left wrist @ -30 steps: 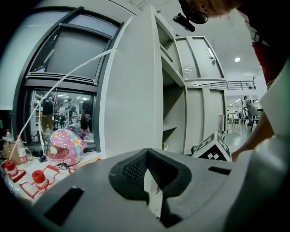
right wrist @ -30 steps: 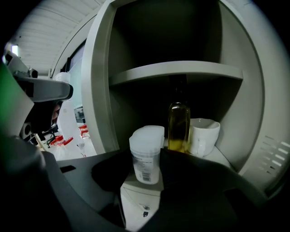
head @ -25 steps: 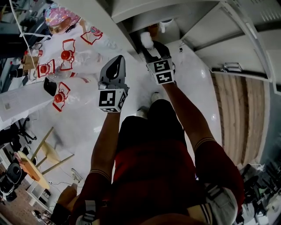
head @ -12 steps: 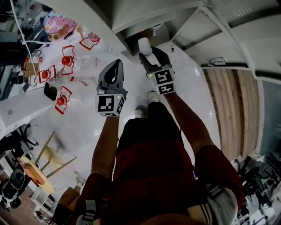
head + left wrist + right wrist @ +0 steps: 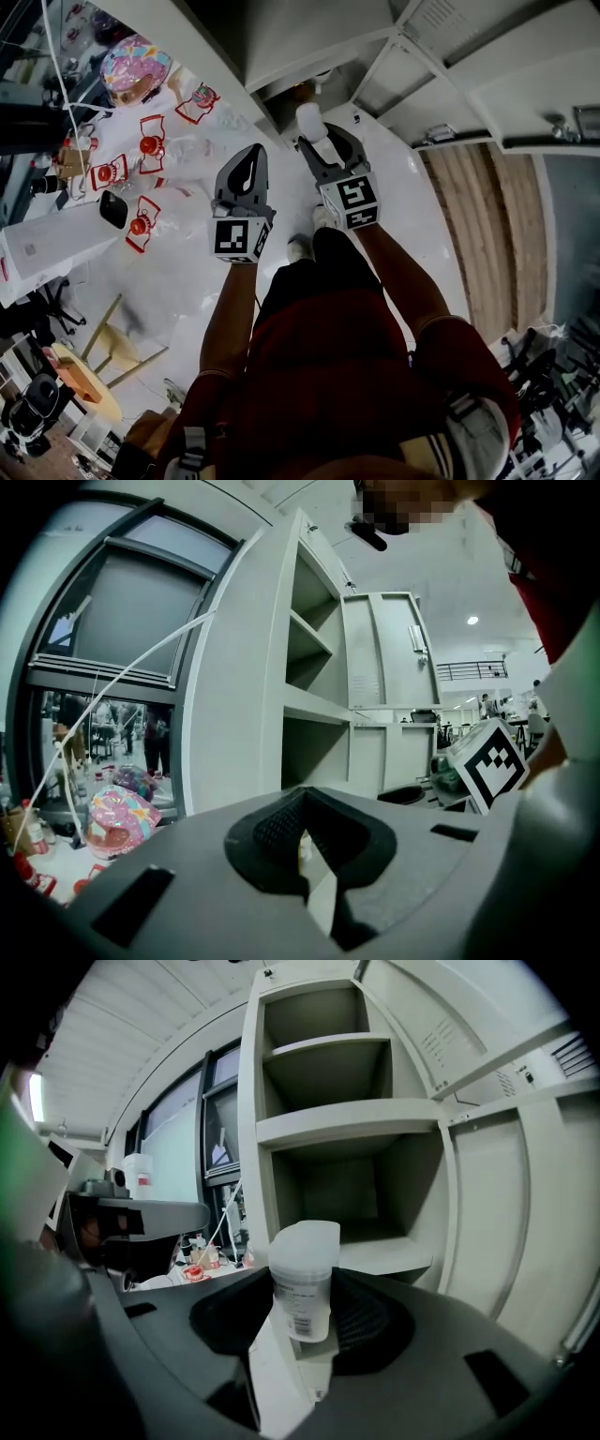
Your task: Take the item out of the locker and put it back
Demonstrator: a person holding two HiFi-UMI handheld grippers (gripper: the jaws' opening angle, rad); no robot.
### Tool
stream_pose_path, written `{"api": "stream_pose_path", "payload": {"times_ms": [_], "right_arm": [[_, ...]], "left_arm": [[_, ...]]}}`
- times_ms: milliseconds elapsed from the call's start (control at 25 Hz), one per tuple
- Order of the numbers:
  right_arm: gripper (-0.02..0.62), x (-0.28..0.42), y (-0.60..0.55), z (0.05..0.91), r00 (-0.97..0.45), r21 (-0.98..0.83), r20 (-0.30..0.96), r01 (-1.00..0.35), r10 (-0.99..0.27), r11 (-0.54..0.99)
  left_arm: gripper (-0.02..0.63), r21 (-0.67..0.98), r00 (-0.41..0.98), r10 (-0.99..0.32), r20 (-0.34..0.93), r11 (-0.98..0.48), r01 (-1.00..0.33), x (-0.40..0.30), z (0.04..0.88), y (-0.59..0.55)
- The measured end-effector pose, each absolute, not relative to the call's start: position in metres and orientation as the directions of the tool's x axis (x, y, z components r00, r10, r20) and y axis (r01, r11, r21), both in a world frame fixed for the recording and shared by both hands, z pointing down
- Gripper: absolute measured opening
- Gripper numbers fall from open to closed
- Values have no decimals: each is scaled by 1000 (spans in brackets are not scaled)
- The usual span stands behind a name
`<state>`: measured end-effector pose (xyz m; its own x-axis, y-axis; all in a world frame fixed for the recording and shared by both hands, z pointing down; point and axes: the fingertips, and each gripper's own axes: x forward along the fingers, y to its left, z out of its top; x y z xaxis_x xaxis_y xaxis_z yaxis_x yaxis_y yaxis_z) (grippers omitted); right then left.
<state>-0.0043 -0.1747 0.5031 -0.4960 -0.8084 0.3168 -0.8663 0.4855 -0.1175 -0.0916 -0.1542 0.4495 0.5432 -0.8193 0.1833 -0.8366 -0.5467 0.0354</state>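
translucent cylindrical plastic cup (image 5: 303,1283) sits clamped in right gripper (image 5: 322,141) jaws; left gripper (image 5: 249,157) jaws together.

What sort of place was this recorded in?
Probably an indoor workshop or lab-type room, not a home: a tall grey metal locker with open shelves, a white table crowded with clear red-labelled bottles, and a glossy white floor.

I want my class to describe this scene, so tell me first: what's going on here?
A person stands facing an open locker with a gripper in each hand. The right gripper is shut on a small clear jar, held in front of the shelves, outside the locker. The left gripper is shut on nothing, beside it.
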Motion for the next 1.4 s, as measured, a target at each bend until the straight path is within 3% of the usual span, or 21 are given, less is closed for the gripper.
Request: {"api": "stream_pose_path", "payload": {"times_ms": [1400], "right_arm": [[187,24,-104,285,-506,-78,95,-863,-858,500]], "left_arm": [[6,38,618,-786,-10,-618,-786,-79,279,-104]]}}
